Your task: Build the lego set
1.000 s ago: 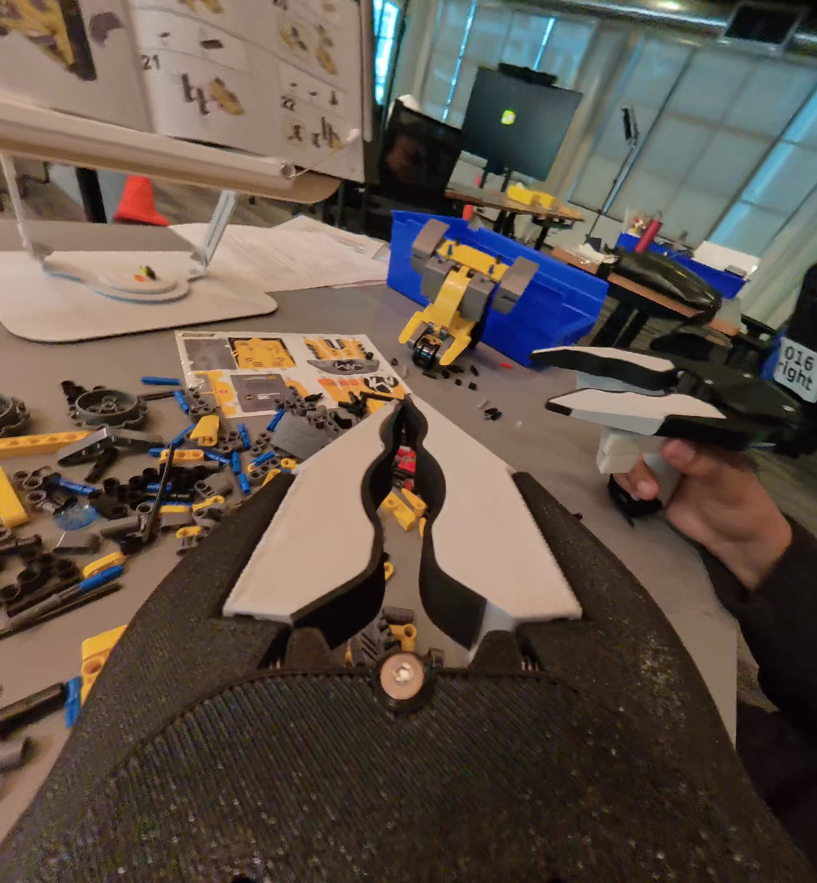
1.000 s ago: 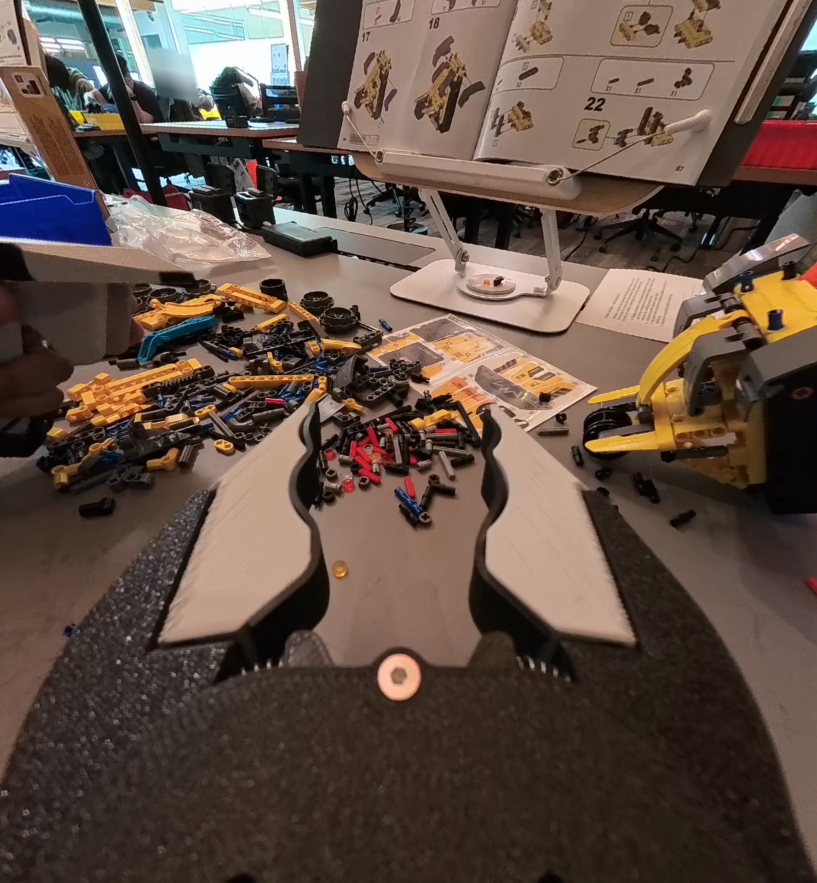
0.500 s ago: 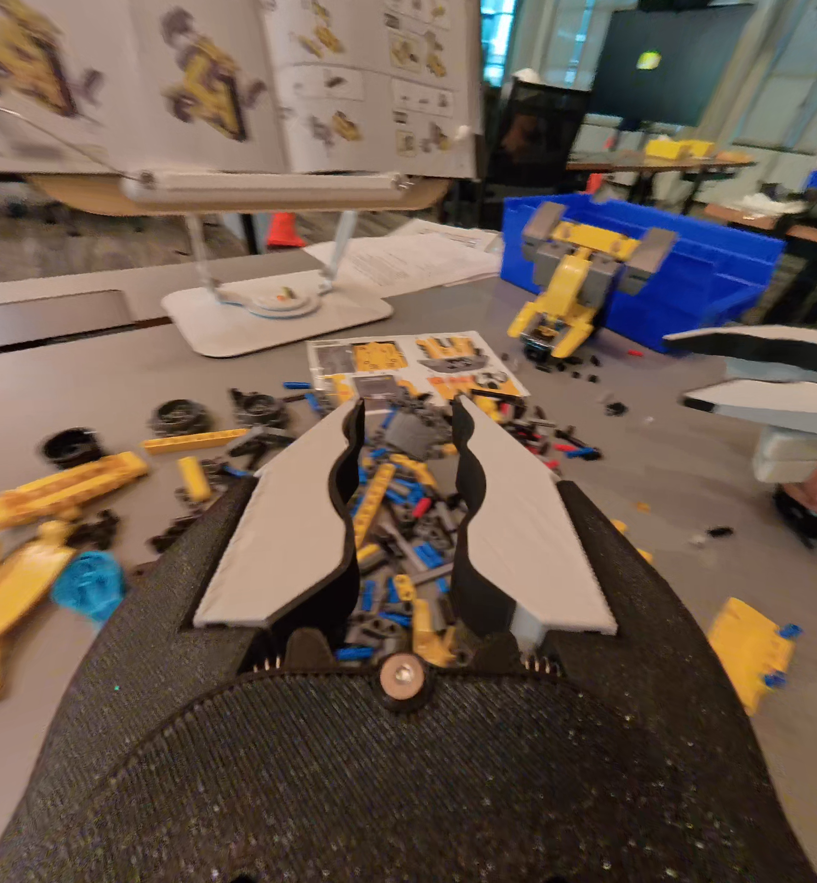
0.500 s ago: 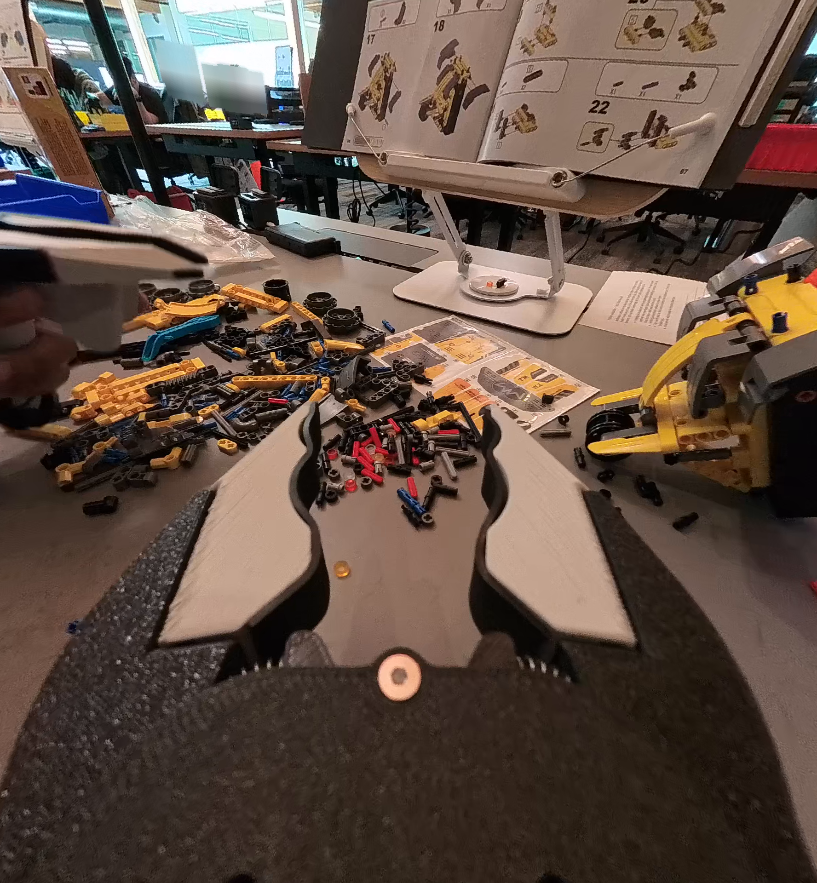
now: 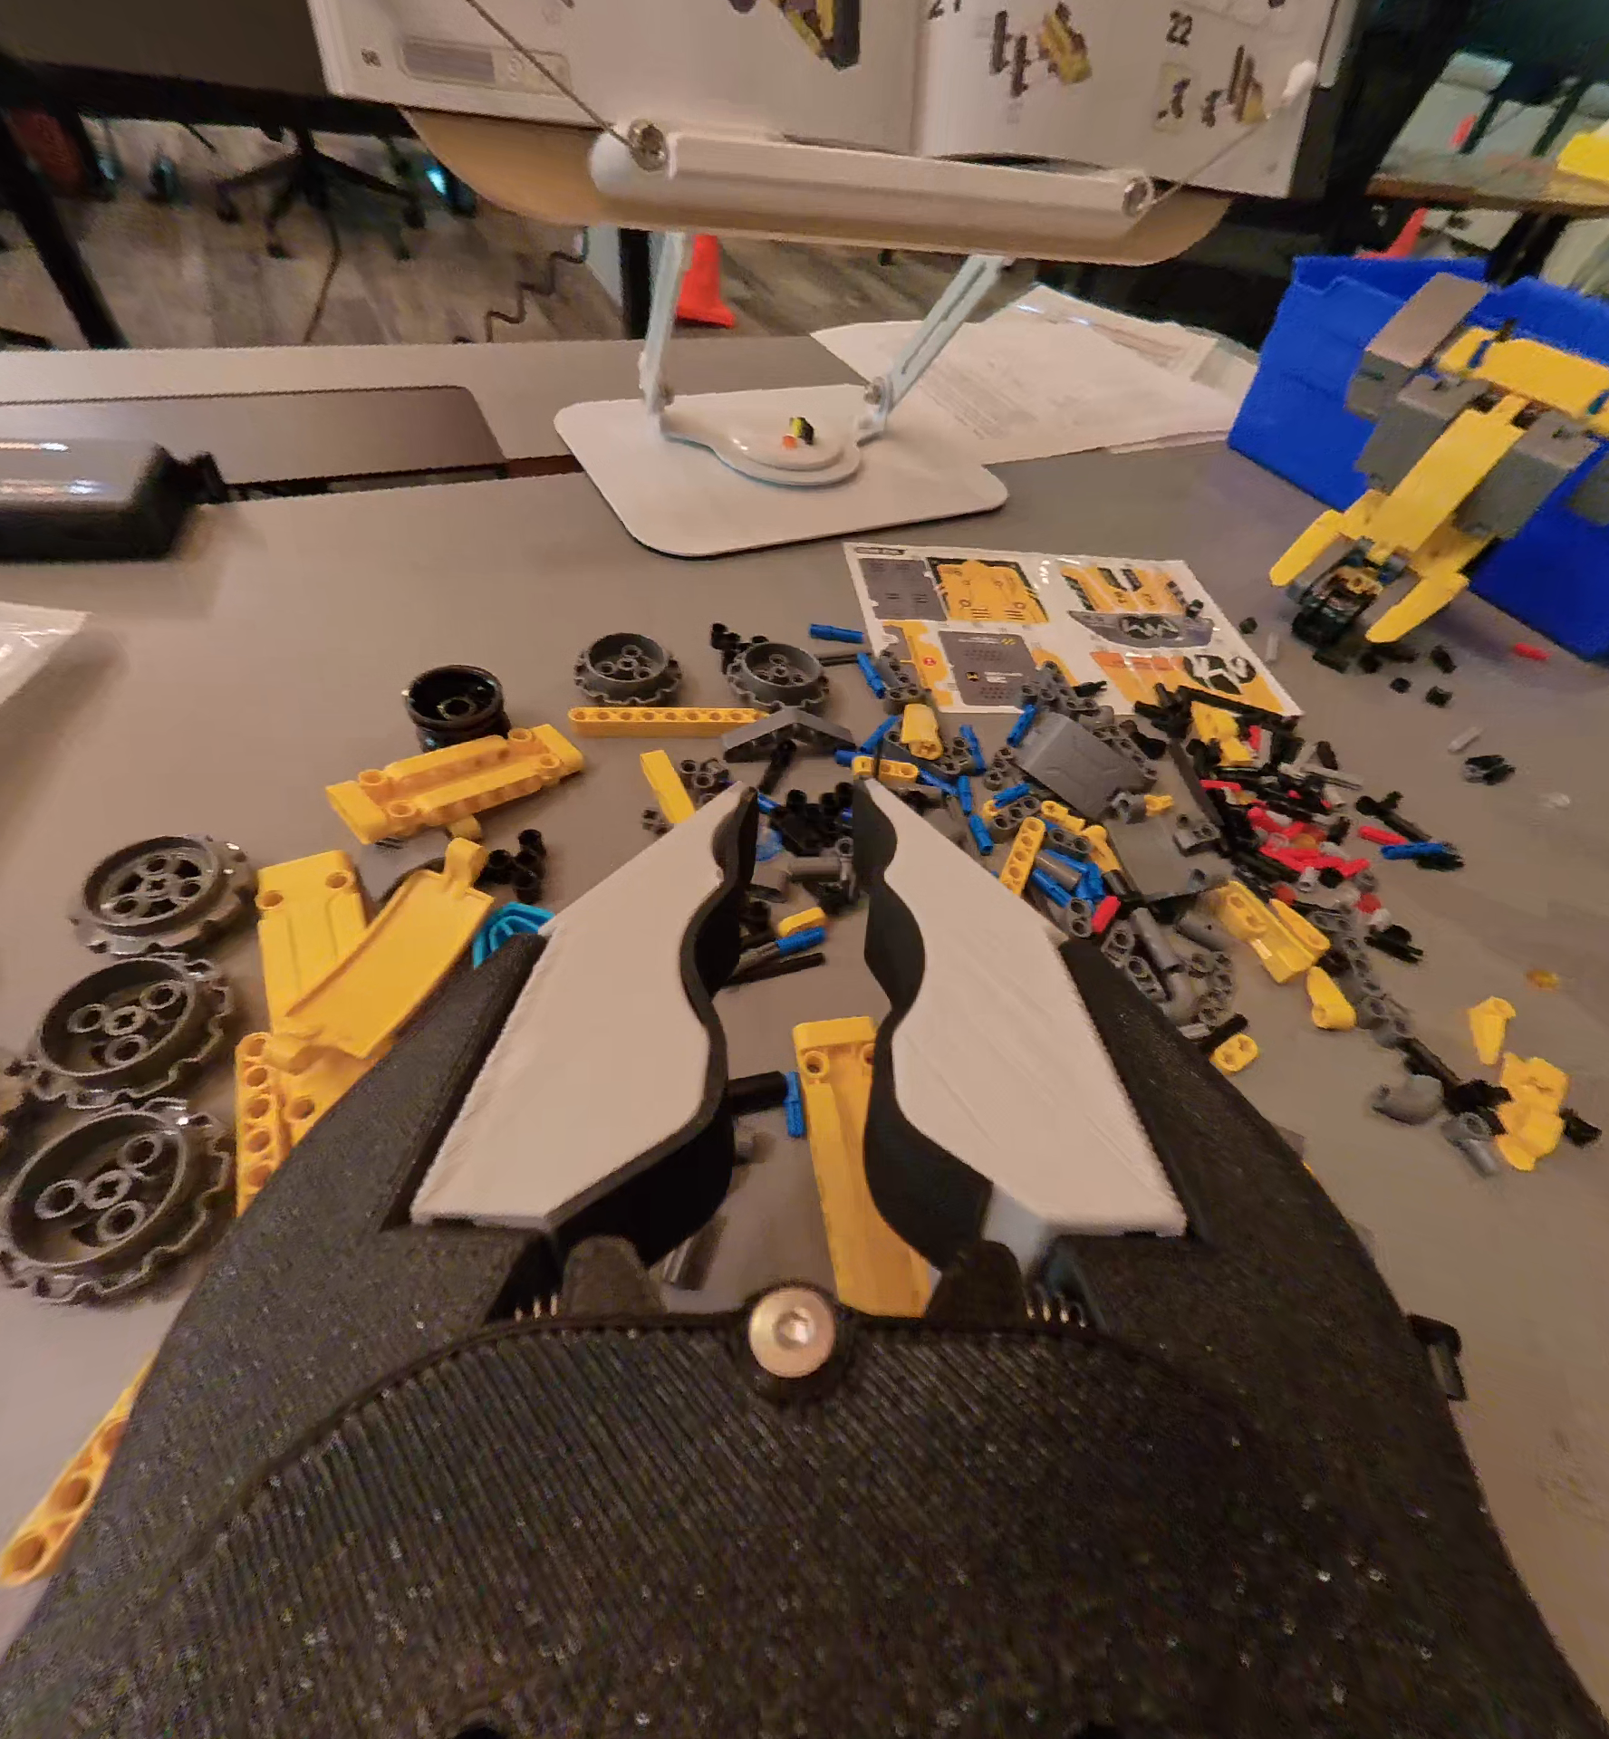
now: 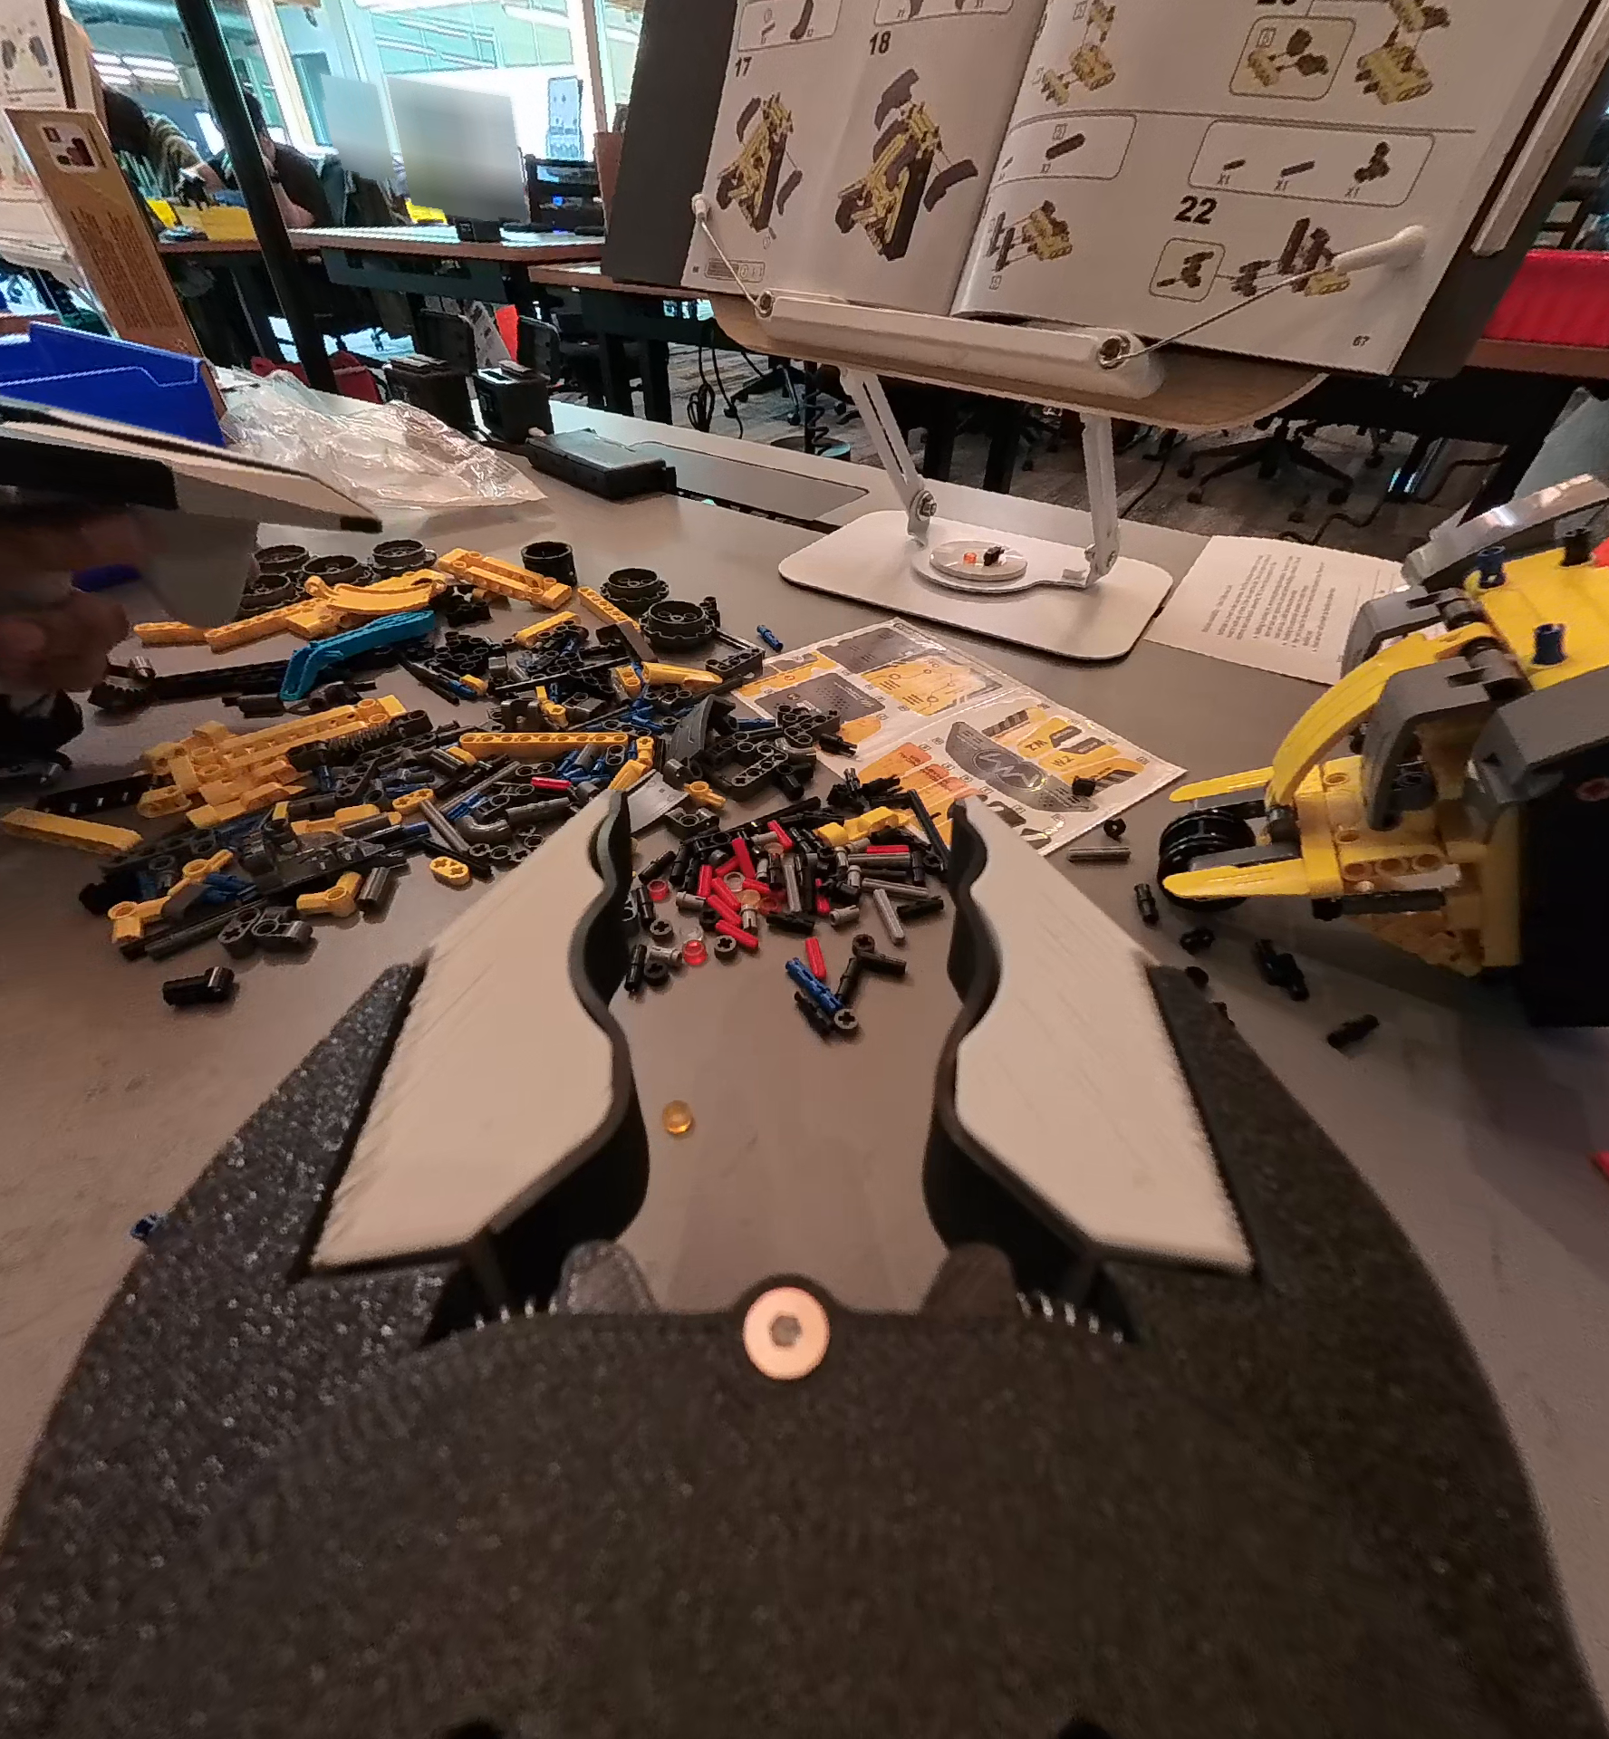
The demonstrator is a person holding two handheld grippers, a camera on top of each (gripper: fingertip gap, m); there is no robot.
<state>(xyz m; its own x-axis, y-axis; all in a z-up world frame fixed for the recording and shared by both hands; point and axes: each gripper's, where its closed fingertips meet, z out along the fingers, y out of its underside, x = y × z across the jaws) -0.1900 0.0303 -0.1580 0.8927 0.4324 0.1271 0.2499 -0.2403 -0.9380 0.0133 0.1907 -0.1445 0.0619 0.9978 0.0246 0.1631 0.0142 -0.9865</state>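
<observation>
My left tool [image 5: 805,819] hovers narrowly parted over the loose Lego pieces [image 5: 1092,828], right tool [image 6: 787,828] wide, both empty.

The room was evenly lit from overhead, warmer and dimmer in the left wrist view. Daylight came through windows [image 6: 462,56] at the upper left of the right wrist view. Glare sat on the sticker sheet [image 5: 1064,621]. Both wide-angle pictures bowed straight lines at the edges. The left gripper [image 6: 217,499], at the right view's left edge, was blurred.
</observation>
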